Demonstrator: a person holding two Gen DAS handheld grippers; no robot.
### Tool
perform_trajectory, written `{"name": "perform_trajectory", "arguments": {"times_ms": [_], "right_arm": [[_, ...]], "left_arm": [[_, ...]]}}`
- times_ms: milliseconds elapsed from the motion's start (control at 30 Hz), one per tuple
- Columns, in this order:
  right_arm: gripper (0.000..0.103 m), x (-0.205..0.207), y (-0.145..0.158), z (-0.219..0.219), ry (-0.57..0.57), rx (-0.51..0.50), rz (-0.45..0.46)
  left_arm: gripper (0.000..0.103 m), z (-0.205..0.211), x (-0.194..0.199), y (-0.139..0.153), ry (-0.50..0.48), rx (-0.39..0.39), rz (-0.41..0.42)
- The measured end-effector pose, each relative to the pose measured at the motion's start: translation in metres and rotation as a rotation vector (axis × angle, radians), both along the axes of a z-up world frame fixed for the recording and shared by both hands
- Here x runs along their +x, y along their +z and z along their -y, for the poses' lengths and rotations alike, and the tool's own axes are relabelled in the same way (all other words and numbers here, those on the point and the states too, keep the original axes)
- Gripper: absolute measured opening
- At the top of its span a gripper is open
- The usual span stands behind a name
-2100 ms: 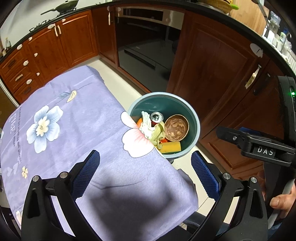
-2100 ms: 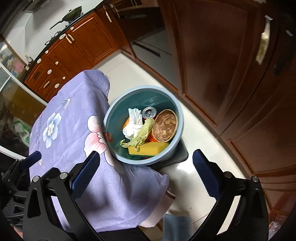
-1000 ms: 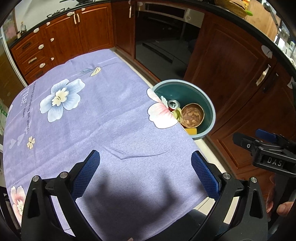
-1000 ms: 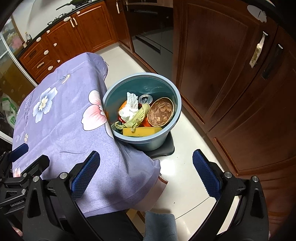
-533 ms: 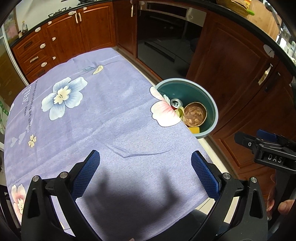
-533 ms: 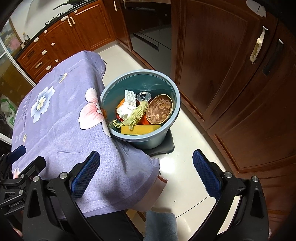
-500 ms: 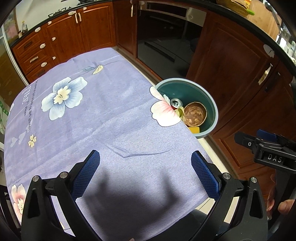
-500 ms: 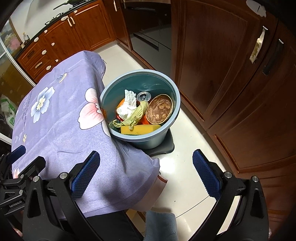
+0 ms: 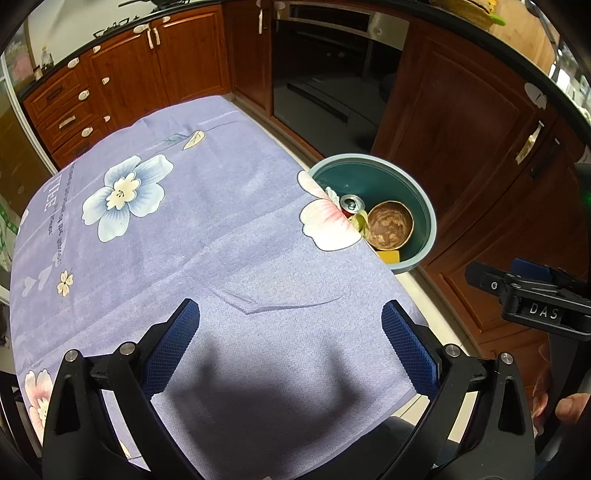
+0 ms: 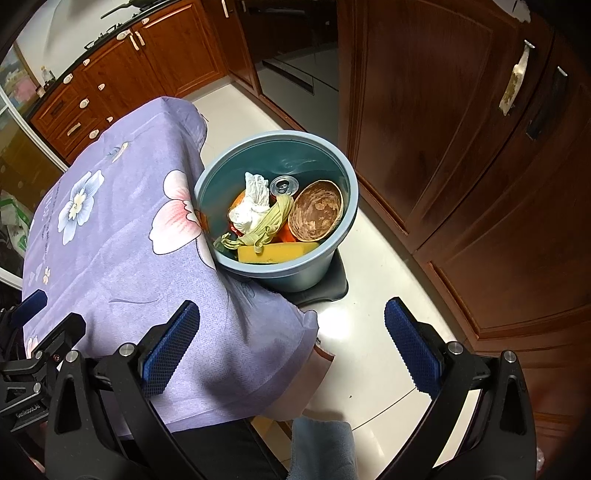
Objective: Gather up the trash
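A home kitchen: reddish wood cabinets, a built-in oven, a stovetop pan.

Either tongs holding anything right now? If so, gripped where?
Nothing held. Left tongs and right tongs are both open and empty; the trash sits in the bin.

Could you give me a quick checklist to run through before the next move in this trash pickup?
1. Left gripper open, holding nothing: ok.
2. Right gripper open, holding nothing: ok.
3. Bin upright beside the table: ok.
4. Can, paper bowl, tissue and sponge inside the bin: ok.
5. No trash visible on the tablecloth: ok.
6. Trash on the floor behind the table: cannot tell.
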State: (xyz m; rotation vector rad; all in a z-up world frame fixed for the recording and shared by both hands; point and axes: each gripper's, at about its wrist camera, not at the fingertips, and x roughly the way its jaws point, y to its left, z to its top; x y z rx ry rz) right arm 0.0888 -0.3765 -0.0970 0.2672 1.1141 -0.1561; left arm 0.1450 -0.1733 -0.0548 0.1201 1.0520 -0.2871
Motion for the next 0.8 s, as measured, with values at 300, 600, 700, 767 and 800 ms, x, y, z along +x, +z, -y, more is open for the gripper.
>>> {"name": "perform_trajectory", "arguments": {"times_ms": [300,600,700,767,800], "right_arm": [[0.096,0.0031,-0.0047,0.0012,-0.003,0.007,-0.015],[0.096,0.0051,-0.0045,0.0023,-0.007,0.005,-0.018],[0.096,0.0051,-0.0043,0.0024,-0.008,0.005,-0.018],[0.096,0.0056,-0.0045,0.0028,-0.008,0.004,-0.019],[0.096,0.0059,-0.0048,0.0033,-0.008,0.004,-0.019]], "left_arm": [[0.099,0.0002,-0.0005,-0.0018,-0.016,0.000,0.002],[0.099,0.0049,-0.0013,-0.0032,-0.037,0.007,-0.006],[0.099,0.0062,-0.0012,-0.0034,-0.043,0.007,-0.008],[0.099,0.0074,-0.0013,-0.0039,-0.047,0.007,-0.011],[0.099,0.0082,-0.0012,-0.0041,-0.049,0.008,-0.011]]}}
